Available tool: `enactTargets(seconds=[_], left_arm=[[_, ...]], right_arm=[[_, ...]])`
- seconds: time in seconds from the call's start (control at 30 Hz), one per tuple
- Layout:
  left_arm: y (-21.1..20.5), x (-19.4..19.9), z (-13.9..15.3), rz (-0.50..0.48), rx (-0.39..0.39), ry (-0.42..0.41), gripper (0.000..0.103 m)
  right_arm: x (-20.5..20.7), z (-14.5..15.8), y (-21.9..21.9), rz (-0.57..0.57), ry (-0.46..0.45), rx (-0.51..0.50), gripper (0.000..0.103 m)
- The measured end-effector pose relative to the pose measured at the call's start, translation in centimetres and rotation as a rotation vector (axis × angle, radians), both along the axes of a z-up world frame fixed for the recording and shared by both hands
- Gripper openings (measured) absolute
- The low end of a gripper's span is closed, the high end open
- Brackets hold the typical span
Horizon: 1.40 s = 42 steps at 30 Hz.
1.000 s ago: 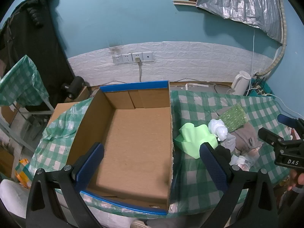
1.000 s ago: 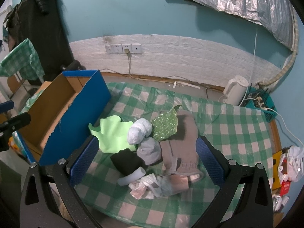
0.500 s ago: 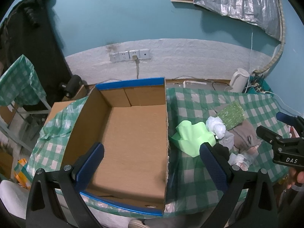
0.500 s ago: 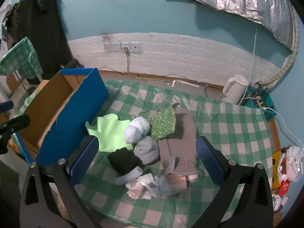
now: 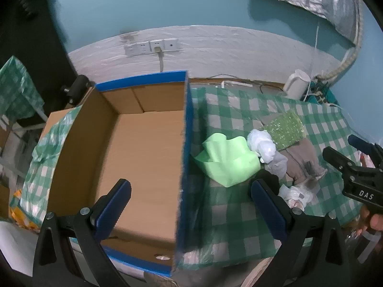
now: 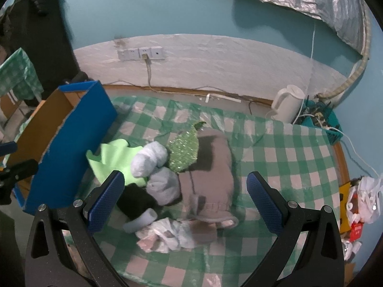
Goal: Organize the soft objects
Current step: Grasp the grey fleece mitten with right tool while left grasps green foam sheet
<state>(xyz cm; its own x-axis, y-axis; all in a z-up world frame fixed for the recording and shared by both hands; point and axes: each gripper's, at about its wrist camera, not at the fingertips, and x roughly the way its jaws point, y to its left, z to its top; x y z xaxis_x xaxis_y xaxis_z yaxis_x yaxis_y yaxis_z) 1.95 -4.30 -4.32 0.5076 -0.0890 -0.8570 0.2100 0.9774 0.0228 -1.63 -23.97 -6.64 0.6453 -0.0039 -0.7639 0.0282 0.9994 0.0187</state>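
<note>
Green-and-white checked plastic tablecloth [image 6: 275,157] covers the table, and on it we see a heap of soft things lying just right of an open brown cardboard box with blue outer walls [image 5: 143,157]. The box is empty, and its right wall stands between its bare floor and the heap.

Nearest the box lies a crumpled light-green cloth [image 6: 115,157], close to its blue wall. Against that cloth rests a rolled white sock bundle [image 6: 148,159], with a sparkly green pouch [image 6: 184,150] touching it from behind and a pale grey rolled sock [image 6: 164,185] below. A long taupe knitted garment [image 6: 210,174] stretches along the right of the heap, a black bundle [image 6: 134,198] sits at the near left, and crumpled white plastic wrap [image 6: 165,234] lies nearest us.

Our left gripper [image 5: 189,210] hangs above the box's right wall, jaws spread wide and holding nothing. Our right gripper [image 6: 184,198] hovers over the heap, its jaws likewise spread wide and empty, the black bundle beside its left finger. A white electric kettle [image 6: 287,102] stands at the table's far edge, well apart.
</note>
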Motion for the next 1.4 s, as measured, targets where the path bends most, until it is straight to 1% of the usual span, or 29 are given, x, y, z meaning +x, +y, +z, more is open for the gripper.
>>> enactTargets(seconds=[0.33, 0.67, 0.9, 0.93, 1.07, 1.23, 1.3, 1.4], left_arm=[[-4.0, 1.3, -2.4, -0.053, 0.031, 0.057, 0.101], [-6.9, 2.4, -4.5, -0.095, 0.067, 0.065, 0.101], [-8.1, 3.5, -7.0, -0.099, 0.071, 0.136, 0.101], [-8.2, 3.6, -7.3, -0.100, 0.077, 0.140, 0.101], [-9.0, 3.8, -7.8, -0.101, 0.121, 0.113, 0.101], [-9.7, 4.1, -8.0, -0.115, 0.096, 0.134, 0.101], [-10.0, 4.4, -8.2, -0.119, 0.103, 0.134, 0.101], [-10.1, 5.0, -8.9, -0.114, 0.104, 0.156, 0.101]], right_arm=[[1.1, -2.5, -2.8, -0.040, 0.063, 0.015, 0.101], [2.9, -5.4, -6.0, -0.083, 0.129, 0.076, 0.101], [4.7, -7.6, -6.5, -0.077, 0.190, 0.089, 0.101], [4.9, -8.0, -6.3, -0.067, 0.200, 0.085, 0.101], [5.4, -9.1, -5.6, -0.053, 0.230, 0.038, 0.101], [5.8, -10.4, -5.2, -0.043, 0.266, 0.001, 0.101], [6.0, -11.1, -5.1, -0.041, 0.285, -0.022, 0.101], [6.2, -12.0, -4.9, -0.033, 0.307, -0.026, 0.101]])
